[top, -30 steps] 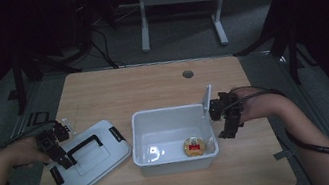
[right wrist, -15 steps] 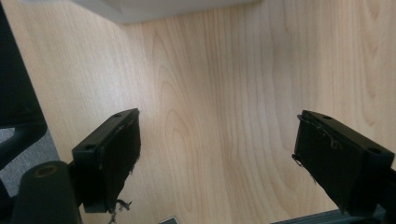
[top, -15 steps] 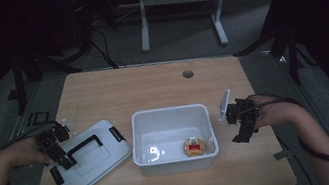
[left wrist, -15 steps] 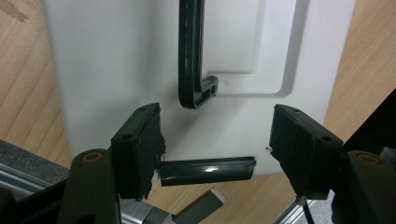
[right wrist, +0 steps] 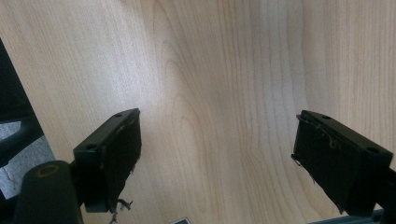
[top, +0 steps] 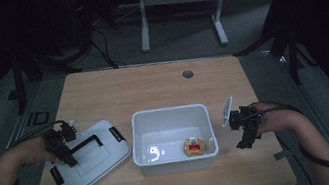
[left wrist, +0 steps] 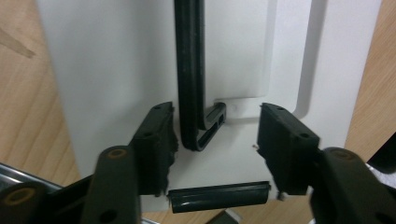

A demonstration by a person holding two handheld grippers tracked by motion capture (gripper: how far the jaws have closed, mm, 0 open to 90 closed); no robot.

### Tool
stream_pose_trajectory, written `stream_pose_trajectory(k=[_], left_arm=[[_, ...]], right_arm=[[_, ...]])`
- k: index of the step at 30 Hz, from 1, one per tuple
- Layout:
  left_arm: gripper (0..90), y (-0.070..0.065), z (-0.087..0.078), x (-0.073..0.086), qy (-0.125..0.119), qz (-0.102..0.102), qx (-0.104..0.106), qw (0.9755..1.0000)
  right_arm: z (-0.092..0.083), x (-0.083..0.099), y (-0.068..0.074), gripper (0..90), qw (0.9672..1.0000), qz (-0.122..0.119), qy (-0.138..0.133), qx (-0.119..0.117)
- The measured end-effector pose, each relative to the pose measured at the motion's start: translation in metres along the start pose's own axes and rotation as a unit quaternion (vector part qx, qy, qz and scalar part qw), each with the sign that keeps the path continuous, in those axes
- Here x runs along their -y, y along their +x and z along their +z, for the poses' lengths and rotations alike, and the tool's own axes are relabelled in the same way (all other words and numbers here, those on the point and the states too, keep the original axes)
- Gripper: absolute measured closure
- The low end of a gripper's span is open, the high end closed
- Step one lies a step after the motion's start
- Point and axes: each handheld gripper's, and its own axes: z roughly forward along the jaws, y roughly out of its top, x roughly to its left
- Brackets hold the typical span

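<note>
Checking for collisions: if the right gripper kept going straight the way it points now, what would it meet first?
Most likely the bare wooden table. The right gripper aims down at it with jaws open and nothing between them, beside the white bin. How near the wood is cannot be told.

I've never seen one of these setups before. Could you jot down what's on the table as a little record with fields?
Table: light wood
Bin: white, open, mid-table
In bin: small round item with red top
Lid: white, flat beside the bin, black handle
Left claw: jaws have just been closing around the lid's handle end, not yet pressing
Right claw: open over bare wood
</note>
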Motion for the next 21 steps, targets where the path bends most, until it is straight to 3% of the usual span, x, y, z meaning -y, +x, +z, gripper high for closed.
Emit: stream_pose_trajectory(k=[6,9,14,21], left_arm=[[59.6,-0.0017,0.0029,-0.0026,0.016,0.001,0.001,0.9999],[62.7,-0.0033,0.0039,-0.0032,0.018,0.004,0.002,0.9998],[63.5,-0.0040,0.0077,-0.0051,0.032,0.003,-0.016,0.9994],[73.7,-0.0028,0.0077,-0.0040,0.027,-0.006,-0.022,0.9994]], right_arm=[[0.0012,0.0027,-0.0010,14.9,1.0000,0.005,0.000,0.001],[0.0018,0.0034,-0.0011,14.9,1.0000,0.006,0.001,0.000],[0.0012,0.0035,-0.0023,15.1,1.0000,0.009,0.000,0.002],[0.0042,0.0022,-0.0026,15.1,1.0000,0.007,0.006,0.000]])
